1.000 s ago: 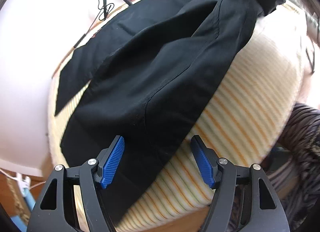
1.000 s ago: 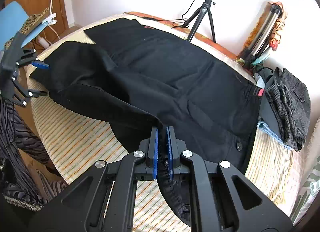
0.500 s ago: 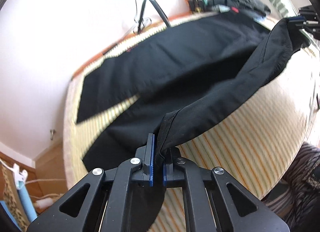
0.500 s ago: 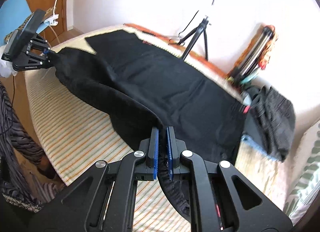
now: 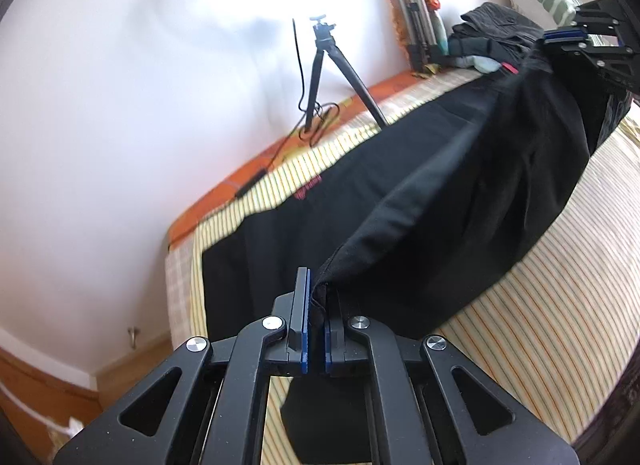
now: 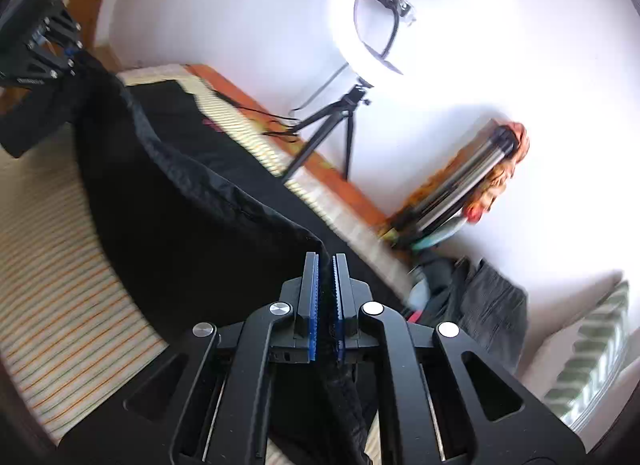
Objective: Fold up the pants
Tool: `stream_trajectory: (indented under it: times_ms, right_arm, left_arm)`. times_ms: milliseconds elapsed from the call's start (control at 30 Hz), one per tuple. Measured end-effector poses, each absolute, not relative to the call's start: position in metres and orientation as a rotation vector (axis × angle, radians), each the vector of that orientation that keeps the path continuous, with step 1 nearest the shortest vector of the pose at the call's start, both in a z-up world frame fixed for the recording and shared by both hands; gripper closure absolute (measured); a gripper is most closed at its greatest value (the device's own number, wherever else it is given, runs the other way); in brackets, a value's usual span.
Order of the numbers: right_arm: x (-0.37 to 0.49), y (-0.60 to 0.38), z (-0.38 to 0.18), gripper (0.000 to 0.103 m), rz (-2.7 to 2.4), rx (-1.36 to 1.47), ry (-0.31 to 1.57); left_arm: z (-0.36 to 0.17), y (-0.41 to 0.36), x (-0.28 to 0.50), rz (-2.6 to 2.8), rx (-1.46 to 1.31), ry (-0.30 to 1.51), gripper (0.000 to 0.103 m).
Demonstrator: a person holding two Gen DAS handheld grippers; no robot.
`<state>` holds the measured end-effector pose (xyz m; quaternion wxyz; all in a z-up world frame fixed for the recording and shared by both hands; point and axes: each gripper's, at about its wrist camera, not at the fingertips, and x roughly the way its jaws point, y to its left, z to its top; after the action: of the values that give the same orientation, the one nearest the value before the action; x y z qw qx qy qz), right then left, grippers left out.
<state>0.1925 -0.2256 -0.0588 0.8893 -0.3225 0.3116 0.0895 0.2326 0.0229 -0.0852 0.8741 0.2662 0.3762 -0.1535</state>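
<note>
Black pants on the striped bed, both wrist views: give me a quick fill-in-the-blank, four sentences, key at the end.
1. The left gripper is shut on the ____ fabric of the pants.
2. The right gripper is ____ on the same pants.
3. The lifted edge of the pants hangs above a mattress cover patterned with ____.
4. The black tripod by the white wall carries a lit ____ light.

Missing words: black; shut; stripes; ring
</note>
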Motion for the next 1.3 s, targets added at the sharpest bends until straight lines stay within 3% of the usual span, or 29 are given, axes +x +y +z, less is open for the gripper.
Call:
stream_trajectory:
  times_ms: [333,633,733,900,967,1033,1067,1233,1300]
  right_arm:
    - [0.318,-0.216,-0.11,0.096,0.1,-0.729,0.751]
    - [0.371,-0.209,-0.175,0.097,0.082,-0.769,0.877]
    - [0.383,-0.209,-0.195,0.097,0.077,-0.77,0.918]
    - [0.395,-0.209,-0.211,0.096,0.068,-0.749,0.948]
    - [0.398,-0.212,-0.209,0.096,0.07,-0.724,0.96]
    - [0.399,-0.215,-0.208,0.096,0.074,-0.712,0.967]
    - [0.4,-0.217,-0.206,0.093,0.072,-0.699,0.973]
    - [0.401,-0.224,-0.194,0.06,0.042,-0.636,0.979]
    - [0.401,-0.227,-0.194,0.059,0.038,-0.627,0.99]
  left_arm:
    - [-0.123,0.022,0.326,-0.333,0.602,0.849,0.099]
    - [-0.161,0.031,0.38,-0.346,0.513,0.943,0.095]
    - [-0.165,0.035,0.387,-0.336,0.478,0.96,0.083]
    - [-0.154,0.047,0.396,-0.347,0.351,0.957,0.048]
    - [-0.145,0.055,0.399,-0.347,0.288,0.954,0.046]
    - [-0.134,0.067,0.397,-0.364,0.215,0.948,0.037]
    - [-0.129,0.071,0.396,-0.363,0.204,0.938,0.035]
    - [-0.108,0.092,0.382,-0.35,0.178,0.906,0.032]
    - [-0.103,0.103,0.379,-0.32,0.184,0.897,0.032]
